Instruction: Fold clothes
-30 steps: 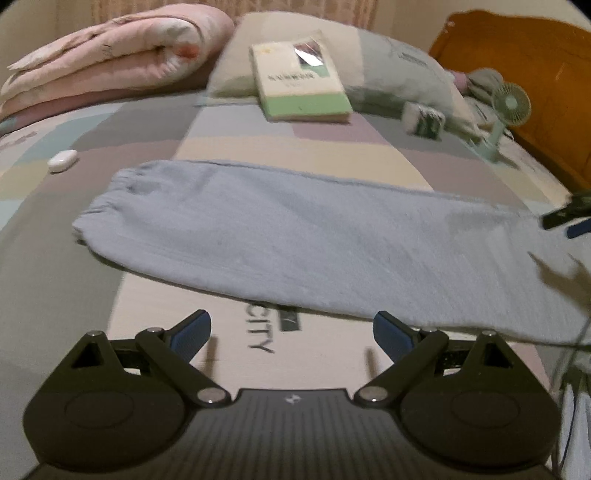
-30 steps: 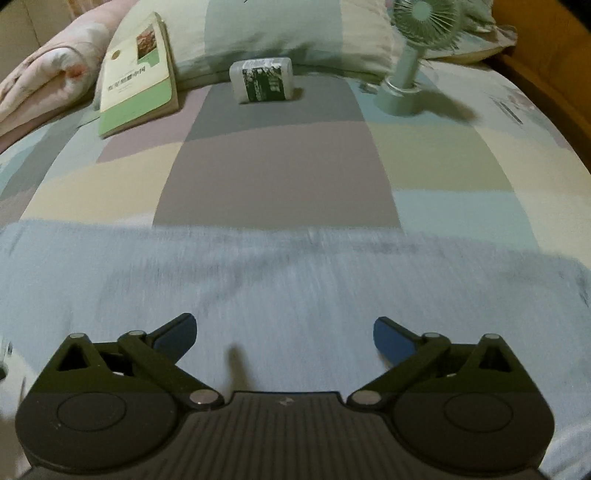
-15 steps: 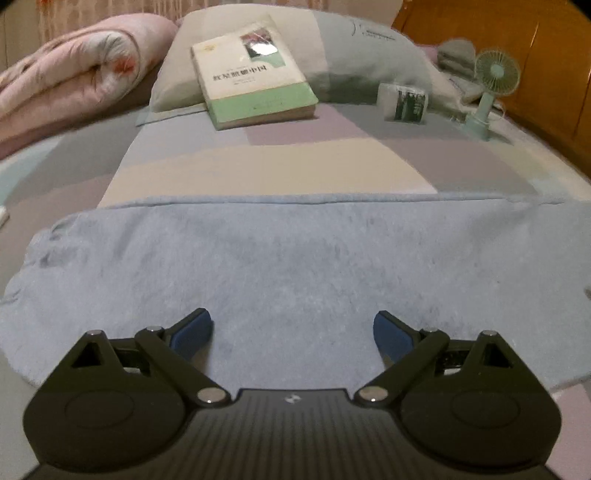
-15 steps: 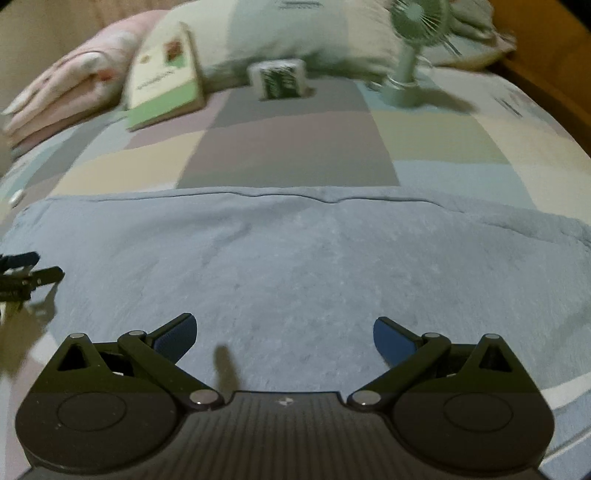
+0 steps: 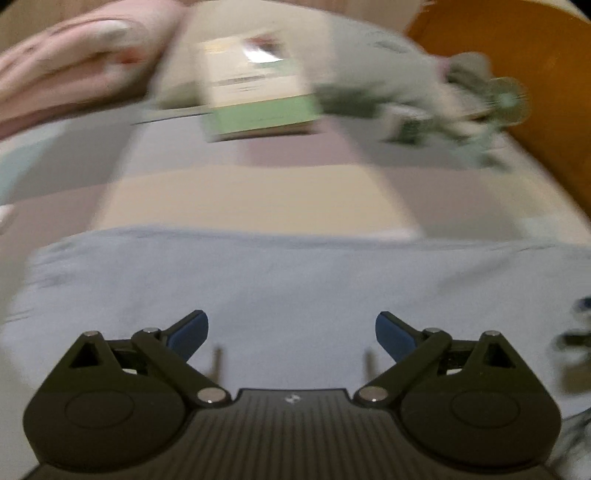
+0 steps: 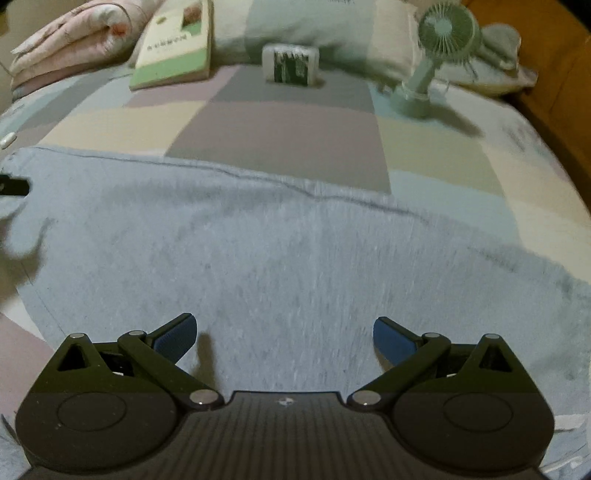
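- Your left gripper (image 5: 291, 328) has its blue-padded fingers (image 5: 190, 330) spread wide with nothing between them, low over the near part of the light blue garment (image 5: 295, 280).
- Your right gripper (image 6: 282, 332) is just as wide apart and empty, over the same cloth (image 6: 295, 258).
- The garment lies flat across the patchwork bedsheet (image 6: 280, 133), stretching from one side of both views to the other, with a seam line along its far edge.
- In the right wrist view, a dark tip at the far left edge, over the cloth's left end, is probably your other gripper (image 6: 13, 186), though only a sliver shows.
- The left wrist view is blurred, so far details there are soft.
- Beyond the garment, a green-and-cream book (image 6: 175, 44) leans on the pillow (image 6: 314, 26).
- A small white packet (image 6: 290, 65) stands just in front of the pillow, and a pale green handheld fan (image 6: 430, 55) stands upright to its right.
- A rolled pink quilt (image 6: 70, 48) lies at the far left, a wooden headboard (image 5: 517, 74) at the far right.
- A small white object (image 6: 8, 140) rests on the sheet near the garment's far left corner.
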### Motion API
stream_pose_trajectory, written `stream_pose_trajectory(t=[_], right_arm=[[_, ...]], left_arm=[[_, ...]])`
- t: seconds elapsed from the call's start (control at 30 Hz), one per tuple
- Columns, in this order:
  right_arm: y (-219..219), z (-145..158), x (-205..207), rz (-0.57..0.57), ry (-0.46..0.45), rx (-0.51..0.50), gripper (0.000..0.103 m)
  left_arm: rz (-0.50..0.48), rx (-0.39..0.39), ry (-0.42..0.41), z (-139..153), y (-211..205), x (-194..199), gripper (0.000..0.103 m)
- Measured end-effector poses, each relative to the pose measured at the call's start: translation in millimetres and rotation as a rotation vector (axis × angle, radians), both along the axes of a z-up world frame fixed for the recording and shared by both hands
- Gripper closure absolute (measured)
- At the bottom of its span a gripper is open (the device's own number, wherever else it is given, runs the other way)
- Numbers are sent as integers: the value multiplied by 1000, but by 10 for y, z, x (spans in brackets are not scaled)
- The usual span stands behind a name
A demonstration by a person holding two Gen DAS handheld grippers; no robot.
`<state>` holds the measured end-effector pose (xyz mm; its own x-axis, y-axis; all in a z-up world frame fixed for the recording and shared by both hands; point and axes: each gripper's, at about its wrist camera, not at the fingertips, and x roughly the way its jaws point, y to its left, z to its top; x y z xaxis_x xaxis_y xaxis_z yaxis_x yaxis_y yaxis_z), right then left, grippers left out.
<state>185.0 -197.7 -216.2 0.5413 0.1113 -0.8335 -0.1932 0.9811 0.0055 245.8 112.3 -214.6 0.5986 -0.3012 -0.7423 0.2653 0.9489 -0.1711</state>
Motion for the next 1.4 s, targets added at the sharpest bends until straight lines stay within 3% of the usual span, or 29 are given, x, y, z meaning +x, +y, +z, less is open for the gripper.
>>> stream_pose_trajectory(t=[0.1, 0.2, 0.3, 0.37, 0.47, 1.03, 1.13, 1.27, 1.4], right_arm=[[-56, -5, 9, -4, 5, 24, 0], [-94, -9, 11, -6, 4, 40, 0], [-123, -51, 36, -8, 18, 59, 0], [-147, -65, 55, -18, 23, 67, 0], [-183, -55, 60, -29, 20, 85, 0], [-427, 99, 21, -58, -1, 94, 0], [-439, 81, 41, -60, 3, 95, 0], [-483, 72, 48, -77, 5, 111, 0], [-510, 81, 49, -88, 3, 126, 0]], left_arm=[[-87, -35, 16, -67, -539, 95, 5], [-186, -14, -34, -194, -976, 126, 6], [-279, -54, -42, -334, -1204, 175, 6], [-262, -33, -8, -440, -1283, 310, 5], [-215, 15, -47, -491, -1311, 441, 5], [-311, -135, 8, -468, -1903, 499, 2], [-275, -135, 6, -440, -1982, 584, 1], [-271, -137, 28, -323, -1903, 572, 1], [-271, -64, 2, -165, -1599, 379, 1]])
